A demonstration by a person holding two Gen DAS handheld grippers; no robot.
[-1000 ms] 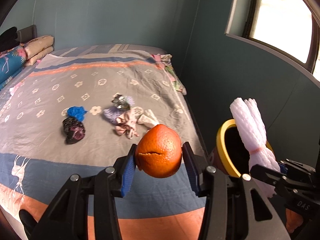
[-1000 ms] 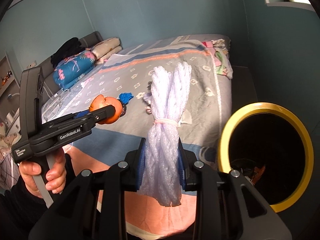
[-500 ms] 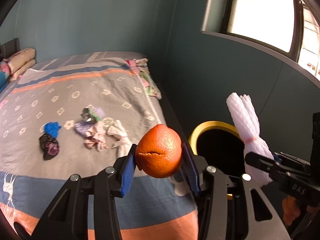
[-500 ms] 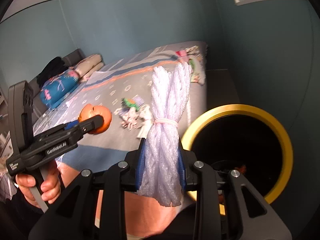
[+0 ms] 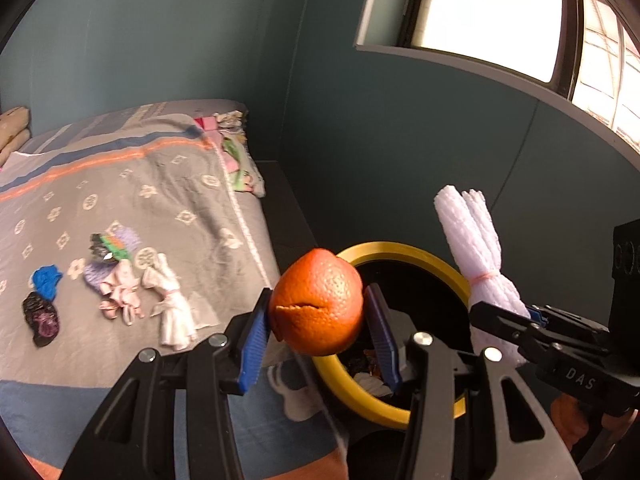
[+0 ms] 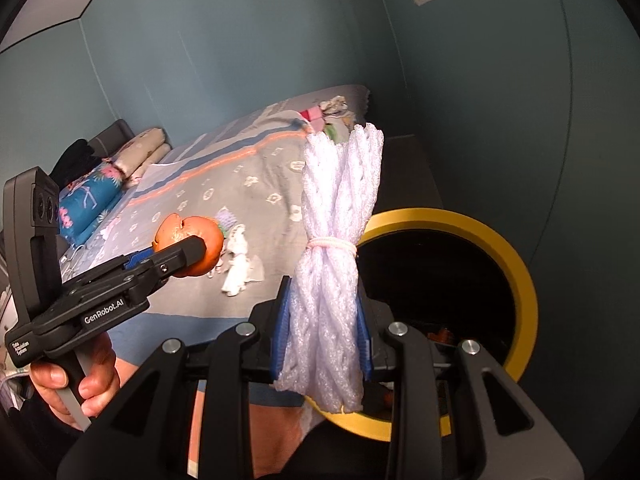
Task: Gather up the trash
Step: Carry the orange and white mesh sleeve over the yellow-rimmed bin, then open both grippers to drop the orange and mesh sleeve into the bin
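My left gripper (image 5: 316,326) is shut on an orange peel ball (image 5: 317,300), held in the air at the near left rim of a yellow-rimmed black bin (image 5: 404,252). The same orange peel ball (image 6: 192,246) shows at the left of the right wrist view, still over the bed. My right gripper (image 6: 322,330) is shut on a white foam net bundle (image 6: 336,248) tied with a pink band, held upright beside the bin (image 6: 516,276). The white foam net bundle (image 5: 476,248) also shows at the right of the left wrist view. Some scraps lie inside the bin.
A bed with a grey patterned cover (image 5: 132,200) fills the left. On it lie several scraps: a white wrapper (image 5: 172,316), pink pieces (image 5: 120,296), a blue scrap (image 5: 46,278), a dark one (image 5: 40,318). Teal walls and a window sill (image 5: 460,64) stand behind the bin.
Both grippers have swung right from over the bed toward the bin, each keeping its hold. The bin's opening now shows wider in both views and the bed scraps have slid left.
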